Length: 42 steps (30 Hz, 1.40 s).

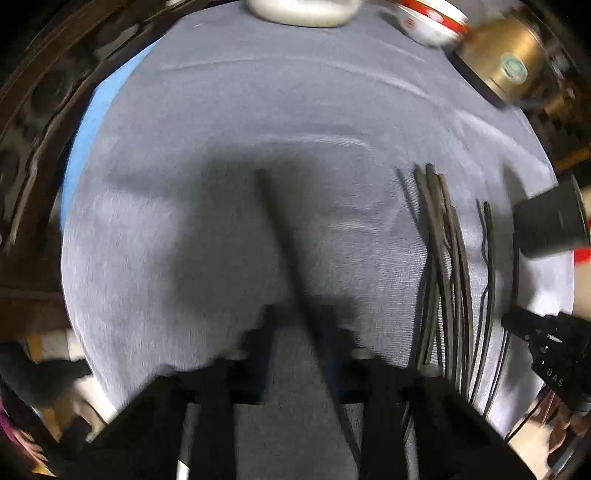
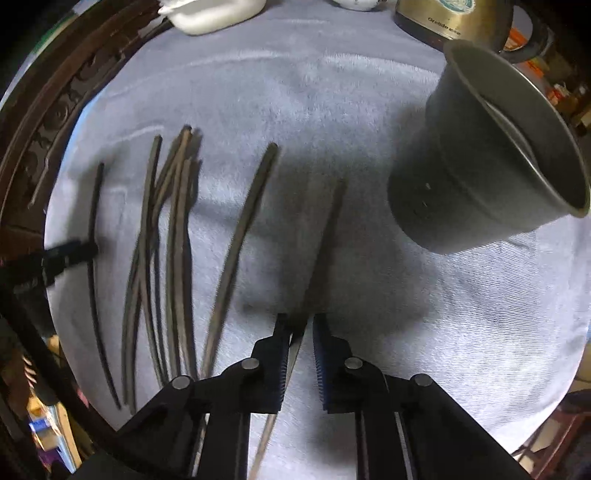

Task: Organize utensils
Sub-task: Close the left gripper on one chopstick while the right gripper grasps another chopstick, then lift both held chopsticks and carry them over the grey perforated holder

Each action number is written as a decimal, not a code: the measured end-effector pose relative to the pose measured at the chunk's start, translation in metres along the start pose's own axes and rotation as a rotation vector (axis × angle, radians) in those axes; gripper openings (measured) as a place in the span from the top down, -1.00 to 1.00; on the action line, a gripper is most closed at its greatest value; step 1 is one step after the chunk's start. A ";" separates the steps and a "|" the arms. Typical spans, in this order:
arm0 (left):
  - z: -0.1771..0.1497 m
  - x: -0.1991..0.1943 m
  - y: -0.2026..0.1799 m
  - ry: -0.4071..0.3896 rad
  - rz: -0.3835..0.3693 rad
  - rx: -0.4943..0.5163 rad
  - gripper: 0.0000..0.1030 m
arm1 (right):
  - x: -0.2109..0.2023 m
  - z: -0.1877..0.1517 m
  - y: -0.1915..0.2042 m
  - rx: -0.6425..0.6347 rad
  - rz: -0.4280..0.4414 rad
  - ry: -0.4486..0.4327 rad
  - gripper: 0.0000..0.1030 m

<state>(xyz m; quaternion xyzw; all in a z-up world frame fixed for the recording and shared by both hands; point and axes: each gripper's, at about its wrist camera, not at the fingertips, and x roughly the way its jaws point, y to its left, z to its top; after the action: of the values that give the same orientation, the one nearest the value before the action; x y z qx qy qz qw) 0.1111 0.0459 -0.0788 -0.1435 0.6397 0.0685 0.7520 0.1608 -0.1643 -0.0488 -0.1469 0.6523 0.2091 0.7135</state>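
My left gripper (image 1: 295, 314) is shut on a dark chopstick (image 1: 280, 236) that sticks out forward over the grey cloth; the view is blurred. My right gripper (image 2: 300, 325) stands with its jaws narrowly apart around another chopstick (image 2: 325, 236), which touches the left pad; whether it is clamped I cannot tell. Several loose chopsticks (image 2: 173, 236) lie on the cloth to its left, also at the right in the left wrist view (image 1: 447, 258). A dark grey cup (image 2: 491, 162) lies tilted on its side at the right, mouth toward the right.
The grey cloth (image 2: 332, 92) covers a round table with a carved dark wooden rim (image 2: 44, 122). At the far edge stand a white dish (image 1: 299, 11), a red-and-white bowl (image 1: 432, 22) and a brass-coloured kettle (image 1: 506, 55). The left gripper shows at the left (image 2: 62, 258).
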 end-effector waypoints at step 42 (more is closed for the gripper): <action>-0.012 -0.131 -0.010 -0.744 -0.065 0.004 0.89 | -0.148 -0.094 -0.054 0.248 0.048 -0.824 0.88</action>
<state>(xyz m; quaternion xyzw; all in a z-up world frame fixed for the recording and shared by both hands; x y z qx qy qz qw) 0.0805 0.0430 0.0492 -0.1274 0.3180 0.0907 0.9351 0.0963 -0.2729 0.0844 0.0511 0.3361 0.1869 0.9217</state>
